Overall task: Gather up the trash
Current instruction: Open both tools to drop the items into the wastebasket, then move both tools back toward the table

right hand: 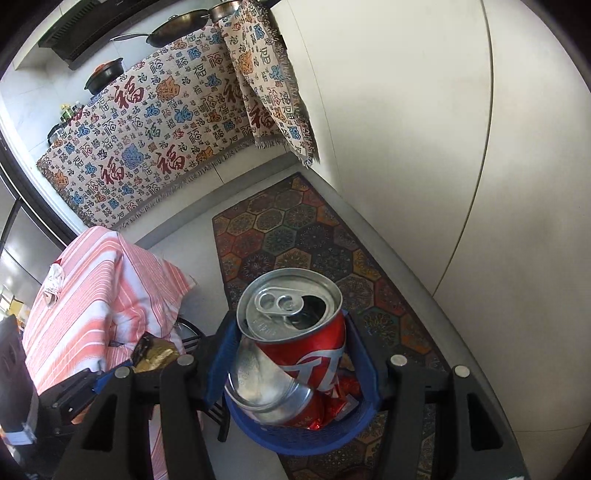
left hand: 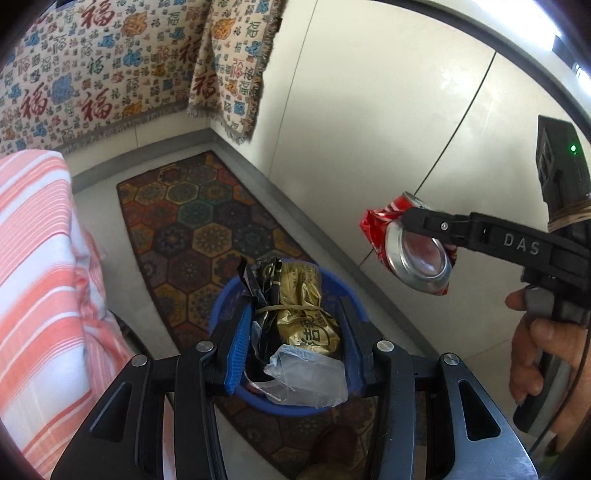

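Note:
My left gripper [left hand: 295, 314] is shut on a gold and black snack wrapper [left hand: 306, 321] bundled with a rubber band and some clear plastic. It hangs right above a blue bin [left hand: 291, 408] on the floor. To the right, a hand holds my right gripper [left hand: 417, 243], shut on a crushed red can [left hand: 421, 262] and a little higher than the bin. In the right wrist view the crushed red can [right hand: 295, 347] sits between the blue pads of the right gripper [right hand: 291, 332], over the blue bin [right hand: 303, 439]. Red scraps lie inside. The wrapper [right hand: 155, 354] shows at lower left.
The bin stands on a hexagon-patterned rug [left hand: 207, 229] beside a white cabinet wall [left hand: 369, 129]. A table with an orange-striped cloth [left hand: 37, 277] is close on the left, with a dark stool [right hand: 199, 343] beneath it. A counter draped in patterned fabric [right hand: 147, 129] carries pans [right hand: 177, 22].

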`<state>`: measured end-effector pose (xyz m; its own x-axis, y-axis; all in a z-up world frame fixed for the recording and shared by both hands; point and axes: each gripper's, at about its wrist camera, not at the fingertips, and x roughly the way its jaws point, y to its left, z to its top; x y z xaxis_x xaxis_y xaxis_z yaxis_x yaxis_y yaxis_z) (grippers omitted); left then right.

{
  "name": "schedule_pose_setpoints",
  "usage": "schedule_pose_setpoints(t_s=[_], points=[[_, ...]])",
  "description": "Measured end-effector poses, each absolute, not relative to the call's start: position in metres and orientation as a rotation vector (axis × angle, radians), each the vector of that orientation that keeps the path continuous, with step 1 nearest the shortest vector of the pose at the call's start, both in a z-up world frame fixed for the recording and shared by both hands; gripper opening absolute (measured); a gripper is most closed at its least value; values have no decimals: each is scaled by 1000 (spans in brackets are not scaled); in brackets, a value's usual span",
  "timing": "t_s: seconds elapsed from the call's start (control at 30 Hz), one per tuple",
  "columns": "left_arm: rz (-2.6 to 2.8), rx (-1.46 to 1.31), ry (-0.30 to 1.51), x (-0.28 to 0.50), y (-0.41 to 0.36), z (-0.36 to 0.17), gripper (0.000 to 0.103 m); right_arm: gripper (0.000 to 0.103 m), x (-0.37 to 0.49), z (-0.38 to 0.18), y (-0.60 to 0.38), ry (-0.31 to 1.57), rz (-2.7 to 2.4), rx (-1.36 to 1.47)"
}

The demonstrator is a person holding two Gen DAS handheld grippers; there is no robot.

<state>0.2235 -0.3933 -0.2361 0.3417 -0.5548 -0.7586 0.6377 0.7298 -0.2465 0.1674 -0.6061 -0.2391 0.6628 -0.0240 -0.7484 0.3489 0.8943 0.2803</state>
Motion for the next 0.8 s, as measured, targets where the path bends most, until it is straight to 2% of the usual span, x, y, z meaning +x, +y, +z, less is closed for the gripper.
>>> schedule_pose_setpoints(t_s=[0.33,0.4,0.43,0.47,0.63,0.8], points=[[-814,115,965,236,-411,-262,49,60,177,-242,-610,823,-223,469],[-824,125,970,237,-416,-271,66,70,179,-243,-612,821,-223,489],[-825,127,971,238,-418,-275,78,70,180,-243,-613,818,-232,496],[-828,122,968,239,-419,-279,82,70,178,-241,-616,803,-258,500],[-802,78,1000,242,-409,-278,83,70,171,-231,-618,762,-301,473],[-762,8,964,231,-367,-235,83,70,170,-220,-617,736,-325,445]])
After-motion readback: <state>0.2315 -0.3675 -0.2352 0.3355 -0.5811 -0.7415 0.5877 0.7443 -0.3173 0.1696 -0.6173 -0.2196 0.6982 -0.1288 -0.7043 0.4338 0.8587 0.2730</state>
